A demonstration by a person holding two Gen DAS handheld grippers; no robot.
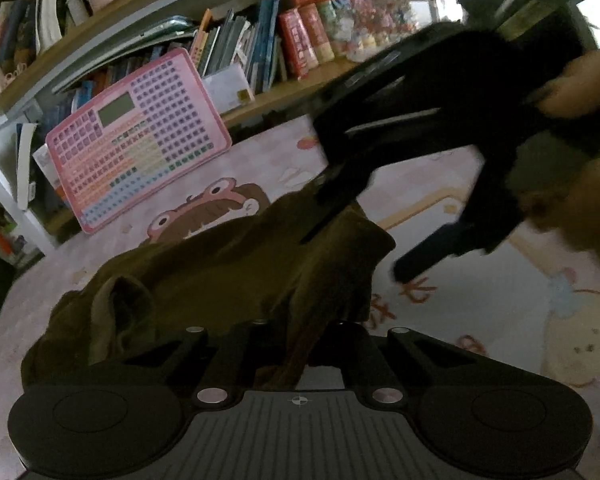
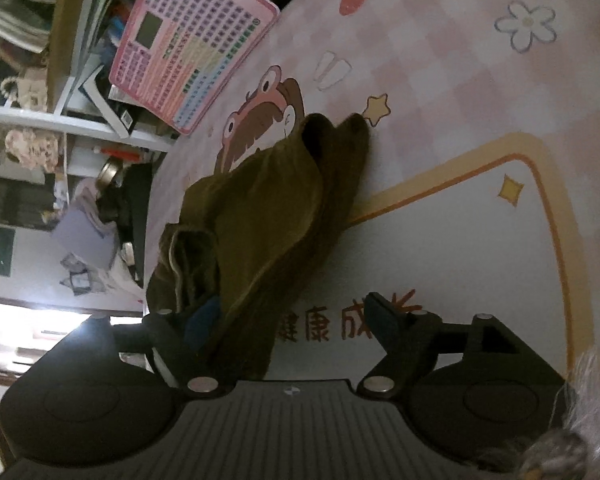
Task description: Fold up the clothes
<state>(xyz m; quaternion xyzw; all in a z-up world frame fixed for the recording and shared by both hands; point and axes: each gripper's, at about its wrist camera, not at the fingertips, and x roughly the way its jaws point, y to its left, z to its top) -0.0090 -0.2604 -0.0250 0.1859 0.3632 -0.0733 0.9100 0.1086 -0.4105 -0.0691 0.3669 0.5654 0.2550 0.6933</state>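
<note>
An olive-brown garment lies crumpled on a pink cartoon play mat. In the left wrist view my left gripper is shut on a bunched fold of it, and the cloth runs up between the two fingers. My right gripper, held by a hand, hovers over the garment's far edge with its fingers spread. In the right wrist view the right gripper stands open. The garment drapes past its left finger, while the right finger is over bare mat.
A pink toy keyboard board leans against a bookshelf full of books at the mat's far side. Cluttered shelves and boxes stand to the left in the right wrist view. Bare mat lies right of the garment.
</note>
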